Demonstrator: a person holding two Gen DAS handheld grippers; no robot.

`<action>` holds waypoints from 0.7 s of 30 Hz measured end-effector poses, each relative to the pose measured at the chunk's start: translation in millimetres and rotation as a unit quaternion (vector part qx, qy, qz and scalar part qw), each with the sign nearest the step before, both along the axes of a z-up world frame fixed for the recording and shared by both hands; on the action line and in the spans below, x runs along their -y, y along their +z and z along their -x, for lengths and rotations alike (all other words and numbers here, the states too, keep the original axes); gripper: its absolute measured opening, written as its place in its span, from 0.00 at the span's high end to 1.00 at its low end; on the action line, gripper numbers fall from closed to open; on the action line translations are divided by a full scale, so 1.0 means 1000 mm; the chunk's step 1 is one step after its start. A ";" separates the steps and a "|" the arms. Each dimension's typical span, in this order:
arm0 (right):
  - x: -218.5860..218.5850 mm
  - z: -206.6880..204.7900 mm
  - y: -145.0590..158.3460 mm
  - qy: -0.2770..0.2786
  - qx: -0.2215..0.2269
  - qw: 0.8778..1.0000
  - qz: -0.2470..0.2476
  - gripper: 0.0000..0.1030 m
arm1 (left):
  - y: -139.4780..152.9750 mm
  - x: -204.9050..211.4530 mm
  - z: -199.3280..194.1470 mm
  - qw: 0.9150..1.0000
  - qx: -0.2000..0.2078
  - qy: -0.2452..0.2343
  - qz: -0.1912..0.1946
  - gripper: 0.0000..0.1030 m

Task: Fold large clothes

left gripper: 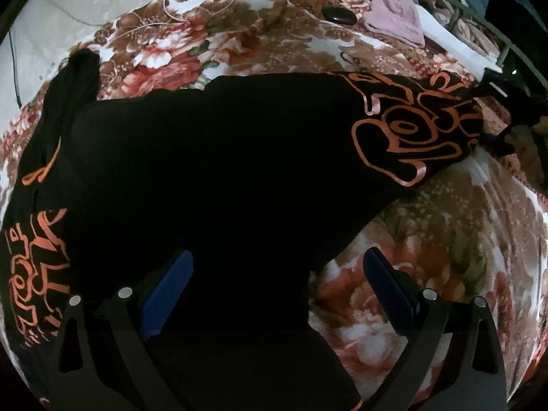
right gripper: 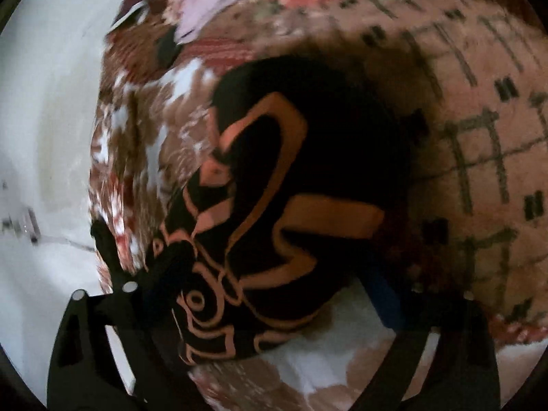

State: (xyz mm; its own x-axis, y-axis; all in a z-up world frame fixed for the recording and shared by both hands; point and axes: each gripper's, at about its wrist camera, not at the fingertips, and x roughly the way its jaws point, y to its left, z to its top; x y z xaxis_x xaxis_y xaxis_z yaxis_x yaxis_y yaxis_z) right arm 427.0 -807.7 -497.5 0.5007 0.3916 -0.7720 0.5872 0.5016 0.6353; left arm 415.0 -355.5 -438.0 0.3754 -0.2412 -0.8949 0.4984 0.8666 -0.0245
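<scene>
Bed with floral blanket [left gripper: 428,274], white wall behind. Left gripper [left gripper: 277,270] spread wide over near edge of black garment [left gripper: 222,171] with orange print, lying flat across blanket. Right gripper [right gripper: 270,291] spread, jaws straddling garment's printed end. Pink cloth [left gripper: 397,13] far right.

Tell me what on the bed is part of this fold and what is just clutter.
In the job:
black garment with orange print
left gripper, open
right gripper, open over the printed end

Lying about:
pink cloth
dark oval object
floral blanket
</scene>
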 end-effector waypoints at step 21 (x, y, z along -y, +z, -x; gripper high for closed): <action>-0.023 -0.030 0.104 0.050 0.087 0.993 0.060 0.93 | -0.043 0.044 0.030 0.986 0.004 -0.165 -0.020 0.05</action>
State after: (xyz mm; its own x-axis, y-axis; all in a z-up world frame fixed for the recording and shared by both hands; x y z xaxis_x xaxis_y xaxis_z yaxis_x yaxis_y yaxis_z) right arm 456.8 -784.2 -393.2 0.5932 0.3561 -0.7220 0.4177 0.6306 0.6542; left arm 385.5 -399.2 -480.8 0.2900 -0.3155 -0.9035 0.7536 0.6572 0.0124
